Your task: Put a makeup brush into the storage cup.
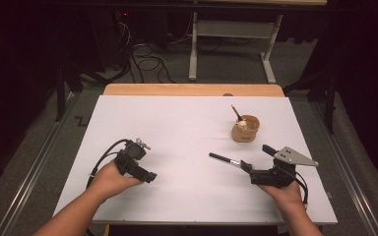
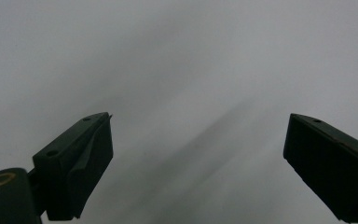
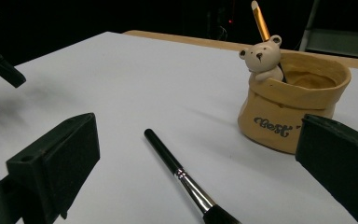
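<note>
Black-handled makeup brush w/ silver ferrule (image 3: 182,176) lies flat on the white table sheet (image 1: 187,128), lower centre of the right gripper view – between the right gripper (image 3: 196,163)'s jaws, which are spread wide, not touching it. Tan ceramic bear pot (image 3: 291,100) sits upper right, a 2nd brush (image 3: 260,19) upright inside. Left gripper (image 1: 150,177), lower left in the high view – jaws apart, nothing between.

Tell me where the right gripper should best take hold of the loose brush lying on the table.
Probably mid-handle, just behind the metal ferrule. The brush lies flat between the open right gripper jaws, bristles nearest, so come down from above, jaws across the thin round black handle.
</note>
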Available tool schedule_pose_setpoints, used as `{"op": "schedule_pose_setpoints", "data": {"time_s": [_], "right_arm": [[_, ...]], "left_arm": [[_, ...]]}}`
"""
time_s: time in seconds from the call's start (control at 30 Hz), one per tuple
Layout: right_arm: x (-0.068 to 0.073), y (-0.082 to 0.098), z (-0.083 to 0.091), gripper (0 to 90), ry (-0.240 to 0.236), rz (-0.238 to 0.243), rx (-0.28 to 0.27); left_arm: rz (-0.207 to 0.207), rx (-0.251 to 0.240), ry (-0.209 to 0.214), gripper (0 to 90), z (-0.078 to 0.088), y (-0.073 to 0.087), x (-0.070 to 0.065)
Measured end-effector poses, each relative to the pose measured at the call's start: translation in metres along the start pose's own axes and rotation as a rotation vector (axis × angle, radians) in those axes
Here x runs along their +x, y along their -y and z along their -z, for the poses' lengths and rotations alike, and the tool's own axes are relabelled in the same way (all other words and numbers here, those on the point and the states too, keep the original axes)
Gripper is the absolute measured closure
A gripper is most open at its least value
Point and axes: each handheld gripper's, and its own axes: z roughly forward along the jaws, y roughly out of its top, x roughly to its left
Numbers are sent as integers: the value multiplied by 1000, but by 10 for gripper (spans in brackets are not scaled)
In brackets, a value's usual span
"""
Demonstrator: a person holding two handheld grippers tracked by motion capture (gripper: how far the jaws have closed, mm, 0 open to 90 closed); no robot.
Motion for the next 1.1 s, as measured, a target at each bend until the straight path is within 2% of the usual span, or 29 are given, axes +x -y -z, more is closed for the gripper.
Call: {"op": "schedule_pose_setpoints", "data": {"time_s": [0.1,0.2,0.33,0.47,0.73,0.8,1.1], "right_arm": [[0,0,0,3,-3,-2,1],[0,0,0,3,-7,1,-1],[0,0,-1,4,-11,1,6],[1,0,-1,4,-15,2,8],[1,0,0,4,-19,-1,2],[1,0,0,4,-22,-3,5],[-2,0,2,4,-14,-11,6]], "left_arm": [[-17,38,-2,105,-1,-3,-1],[-27,74,17,112,-3,-6,-3],[-52,122,31,111,-5,-12,-10],[-79,150,53,109,-8,-21,-17],[-96,139,74,101,-12,-39,-28],[-86,127,93,100,-13,-44,-31],[-140,131,112,108,-20,-72,-46]]}}
